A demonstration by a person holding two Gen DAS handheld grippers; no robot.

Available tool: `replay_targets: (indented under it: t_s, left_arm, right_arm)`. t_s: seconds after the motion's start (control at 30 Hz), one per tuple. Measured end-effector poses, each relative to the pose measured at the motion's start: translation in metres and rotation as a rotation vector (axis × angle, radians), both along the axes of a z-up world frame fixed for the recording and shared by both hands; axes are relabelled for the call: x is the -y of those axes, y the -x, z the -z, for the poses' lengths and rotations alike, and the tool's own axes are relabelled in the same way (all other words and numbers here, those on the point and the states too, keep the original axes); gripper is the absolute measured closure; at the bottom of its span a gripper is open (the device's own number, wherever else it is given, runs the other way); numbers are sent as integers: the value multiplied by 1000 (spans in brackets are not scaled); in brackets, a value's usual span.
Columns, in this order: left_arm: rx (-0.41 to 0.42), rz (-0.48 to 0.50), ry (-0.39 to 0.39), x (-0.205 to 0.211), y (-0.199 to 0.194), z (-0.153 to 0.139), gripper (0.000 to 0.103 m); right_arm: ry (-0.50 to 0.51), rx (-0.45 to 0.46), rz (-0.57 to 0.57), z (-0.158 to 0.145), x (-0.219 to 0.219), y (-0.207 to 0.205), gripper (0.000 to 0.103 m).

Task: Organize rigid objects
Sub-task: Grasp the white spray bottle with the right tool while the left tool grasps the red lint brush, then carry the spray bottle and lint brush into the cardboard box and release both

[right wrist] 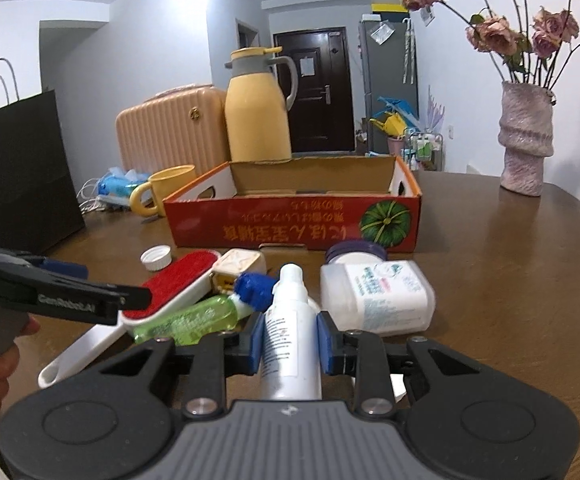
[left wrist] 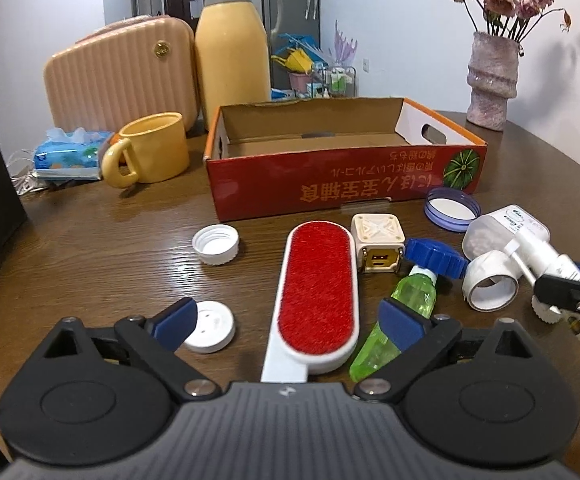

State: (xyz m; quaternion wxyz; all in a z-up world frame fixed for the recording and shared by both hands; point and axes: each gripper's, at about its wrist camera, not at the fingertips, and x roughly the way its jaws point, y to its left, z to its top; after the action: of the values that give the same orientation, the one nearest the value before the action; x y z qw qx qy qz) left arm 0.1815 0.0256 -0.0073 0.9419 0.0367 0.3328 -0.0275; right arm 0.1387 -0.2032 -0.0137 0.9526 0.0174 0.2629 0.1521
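Note:
My left gripper point(left wrist: 290, 320) is open, its jaws either side of a red lint brush point(left wrist: 317, 292) with a white handle lying on the table. A green bottle point(left wrist: 404, 308) with a blue cap lies beside its right finger. My right gripper point(right wrist: 290, 338) is shut on a white spray bottle point(right wrist: 290, 328); this bottle also shows in the left wrist view point(left wrist: 546, 258). A white jar point(right wrist: 378, 294) lies on its side just right of it. A cream cube charger point(left wrist: 378, 248) sits by the brush. An open red cardboard box point(left wrist: 342, 178) stands behind, empty.
Loose white caps point(left wrist: 215, 244) point(left wrist: 209, 326), a purple lid point(left wrist: 452, 208) and a white ring point(left wrist: 490, 284) lie on the wooden table. A yellow mug point(left wrist: 149, 154), yellow flask point(left wrist: 233, 46), pink case point(left wrist: 121, 76), tissue pack point(left wrist: 69, 156), flower vase point(left wrist: 492, 80) and black bag point(right wrist: 21, 168) stand around.

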Motion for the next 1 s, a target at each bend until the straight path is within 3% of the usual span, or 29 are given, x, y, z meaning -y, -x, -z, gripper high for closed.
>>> replay_targets:
  t_s: [0.33, 0.6, 0.67, 0.73, 1.0]
  left_arm:
    - [-63, -20, -15, 7, -26, 17, 9]
    - [-91, -10, -19, 10, -31, 28, 27]
    - [-108, 3, 2, 10, -31, 29, 41]
    - [-105, 3, 19, 10, -30, 29, 46]
    - [-99, -19, 9, 13, -30, 27, 47]
  right_arm:
    - [-1, 29, 62, -6, 16, -12, 76]
    - [-2, 20, 65, 0, 17, -21, 76]
    - [-6, 18, 63, 1, 17, -23, 76]
    - [-10, 15, 62, 3, 17, -24, 76]
    - [-24, 7, 62, 4, 19, -28, 76]
